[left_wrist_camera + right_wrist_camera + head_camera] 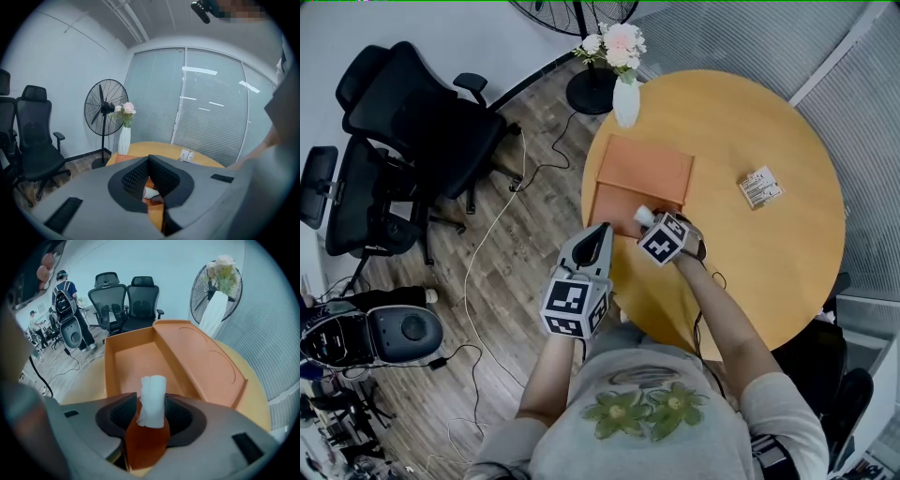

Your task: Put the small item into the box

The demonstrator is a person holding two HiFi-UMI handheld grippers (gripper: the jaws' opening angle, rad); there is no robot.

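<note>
The orange box [614, 208] lies open on the round table [750, 272] with its lid [645, 172] folded back behind it. The small item, a white roll [153, 399], stands upright between the fingers of my right gripper [153, 412], just above the box's near edge [110, 376]. The jaws stand apart and the roll sits loosely in the gap. From the head view, the roll [644, 216] shows at the tip of the right gripper [645, 223]. My left gripper [602, 231] hovers at the box's left front corner, tips together and empty [149, 158].
A small printed carton [760, 187] lies on the table's right side. A white vase of flowers [625, 98] stands at the far edge, a fan base [591, 91] behind it. Black office chairs [412, 122] and floor cables [492, 234] are to the left.
</note>
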